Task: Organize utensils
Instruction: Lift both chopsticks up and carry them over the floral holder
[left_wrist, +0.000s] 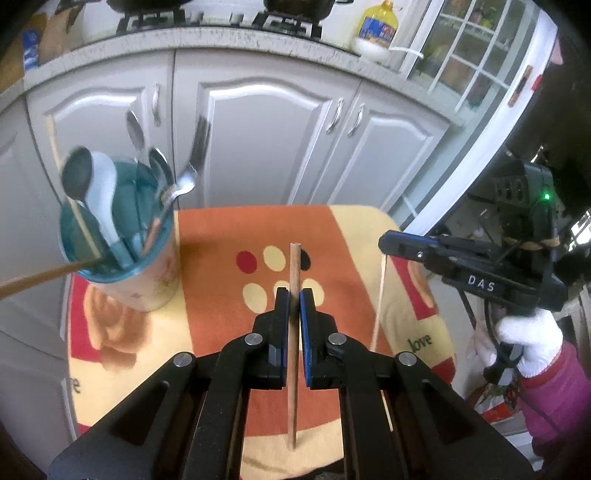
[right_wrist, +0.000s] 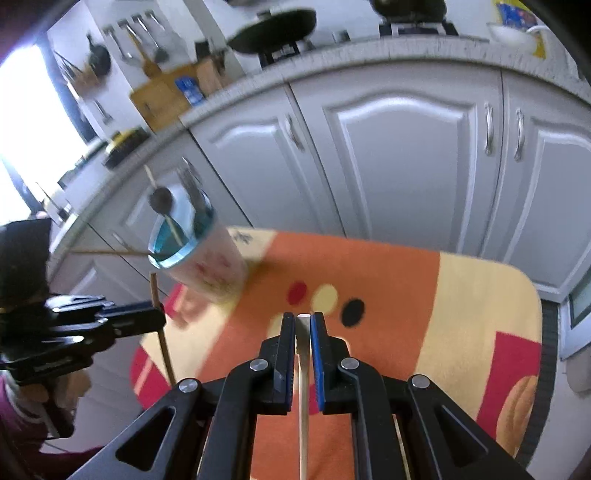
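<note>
Two chopsticks are in hand at once, one per gripper, and both are clear of the cloth-covered table (left_wrist: 229, 229). At the table's far left corner stands the utensil cup (left_wrist: 147, 280), its teal inside already crowded with a black-and-white ladle (left_wrist: 92, 177), metal spoons (left_wrist: 135, 129), a fork (left_wrist: 195, 147) and a pair of thin sticks leaning out over the rim. Toward the middle, the left gripper (left_wrist: 294, 306) has its blue pads pinched narrow on a brown wooden chopstick (left_wrist: 294, 332), which stands nearly upright between them with its blunt end poking above. At the right edge, the right gripper (right_wrist: 303, 325) is likewise clamped close on a pale chopstick (right_wrist: 303, 387) that hangs down below its jaws.

By my reading, the step is carrying both chopsticks to the cup. Next, each stick needs to travel to the far left corner, tip downward over the rim, find a gap among the handles, then be let go.
</note>
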